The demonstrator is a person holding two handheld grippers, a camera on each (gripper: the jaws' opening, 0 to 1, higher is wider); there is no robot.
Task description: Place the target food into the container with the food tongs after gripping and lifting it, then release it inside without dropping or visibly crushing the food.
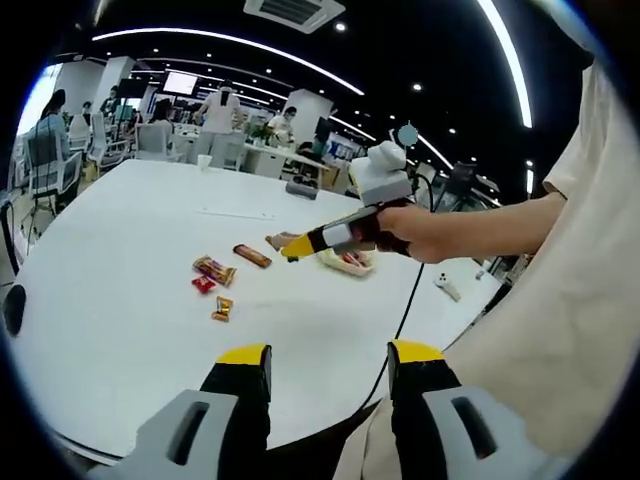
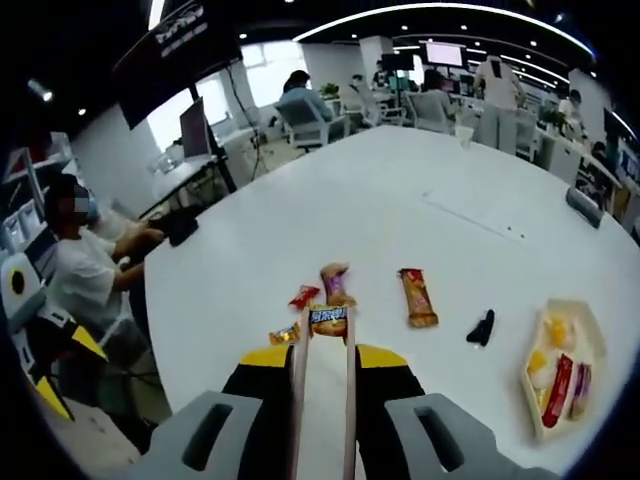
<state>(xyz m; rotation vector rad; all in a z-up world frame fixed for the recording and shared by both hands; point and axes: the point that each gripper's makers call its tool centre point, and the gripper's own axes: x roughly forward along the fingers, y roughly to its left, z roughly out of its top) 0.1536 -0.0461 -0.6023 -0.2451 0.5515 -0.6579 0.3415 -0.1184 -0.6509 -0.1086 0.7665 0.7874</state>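
My right gripper [image 2: 325,352] is clamped on the food tongs [image 2: 324,400], whose two pale arms run forward between its jaws. The tong tips pinch a small wrapped snack [image 2: 328,320] just above the white table [image 2: 400,210]. Near it lie a red packet [image 2: 303,296], a small gold packet [image 2: 285,335], a brown-topped packet [image 2: 336,280] and, to the right, an orange bar [image 2: 419,297]. The container [image 2: 560,372], a pale tray already holding several snacks, sits well apart at the far right. A small black object [image 2: 481,328] lies between bar and tray. My left gripper [image 1: 328,355] hangs wide and empty over the near table edge.
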